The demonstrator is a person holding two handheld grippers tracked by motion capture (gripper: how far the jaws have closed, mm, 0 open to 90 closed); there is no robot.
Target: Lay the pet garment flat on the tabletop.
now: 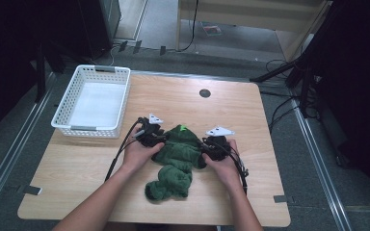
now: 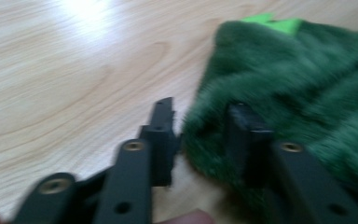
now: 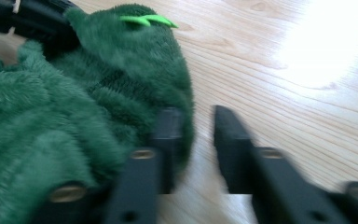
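While both jaw pairs stand apart, left hand-held gripper (image 2: 200, 126) and right hand-held gripper (image 3: 198, 135) flank green plush cloth (image 1: 178, 154) on bench (image 1: 250, 106); soft, light, floppy; pinch thick edge folds.

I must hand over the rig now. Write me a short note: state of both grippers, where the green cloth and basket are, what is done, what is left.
Left gripper: open, jaws astride the left edge of the green fleece cloth, not pressing it.
Right gripper: open at the cloth's right edge; fleece reaches one jaw, bare table shows between the jaws.
Cloth: bunched at the table's middle, bright green tag on its far side.
White basket: far left corner, holding nothing.
Done: not clear from this moment.
Left: probably fold the cloth and put it in the basket.
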